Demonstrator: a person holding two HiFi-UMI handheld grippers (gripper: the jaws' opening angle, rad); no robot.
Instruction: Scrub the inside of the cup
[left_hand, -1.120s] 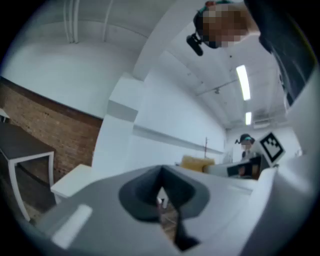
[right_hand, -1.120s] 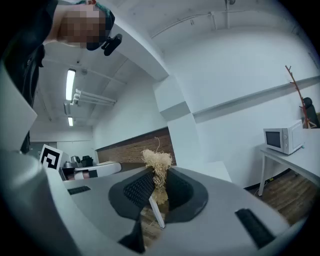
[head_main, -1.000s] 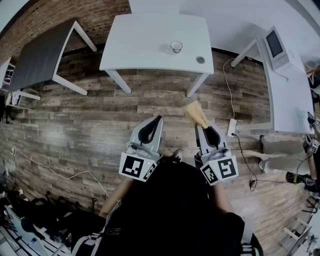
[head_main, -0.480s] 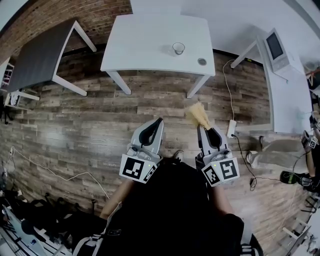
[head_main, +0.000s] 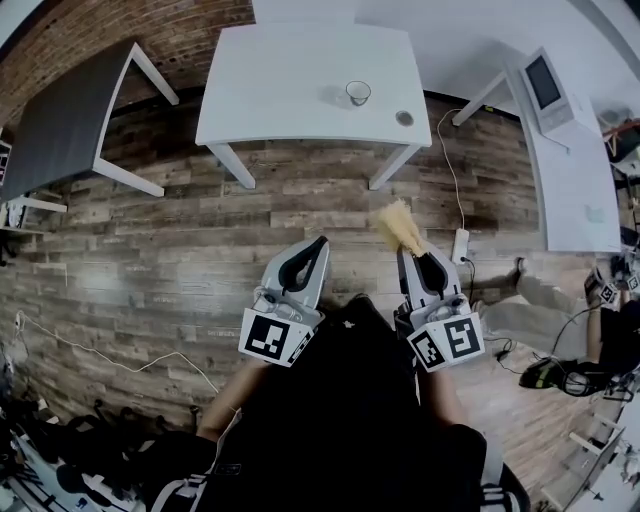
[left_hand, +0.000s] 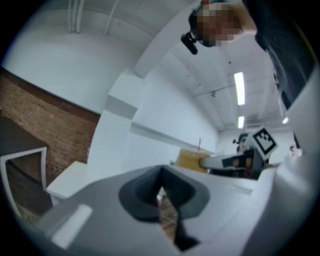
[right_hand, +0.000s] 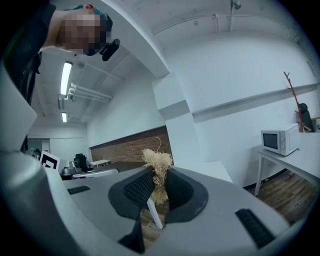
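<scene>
A small clear cup (head_main: 357, 93) stands on the white table (head_main: 290, 90) far ahead of me, well beyond both grippers. My right gripper (head_main: 415, 252) is shut on a straw-coloured fibre scrubber (head_main: 396, 228), whose tuft sticks out past the fingertips; in the right gripper view the scrubber (right_hand: 158, 172) sits pinched between the dark pads. My left gripper (head_main: 318, 243) is shut with nothing in it, its jaws meeting in the left gripper view (left_hand: 161, 192). Both grippers hang over the wooden floor, level with each other, close to my body.
A small round grey object (head_main: 404, 118) lies near the white table's right edge. A dark table (head_main: 70, 110) stands at the left. At the right a long white bench (head_main: 575, 170) carries a microwave (head_main: 547, 88). A power strip (head_main: 460, 245) and cables lie on the floor; another person (head_main: 560, 310) is at the right.
The view has shifted slightly as I move; the white table sits a little nearer. The person at the right has stepped along. Both grippers keep their pose.
</scene>
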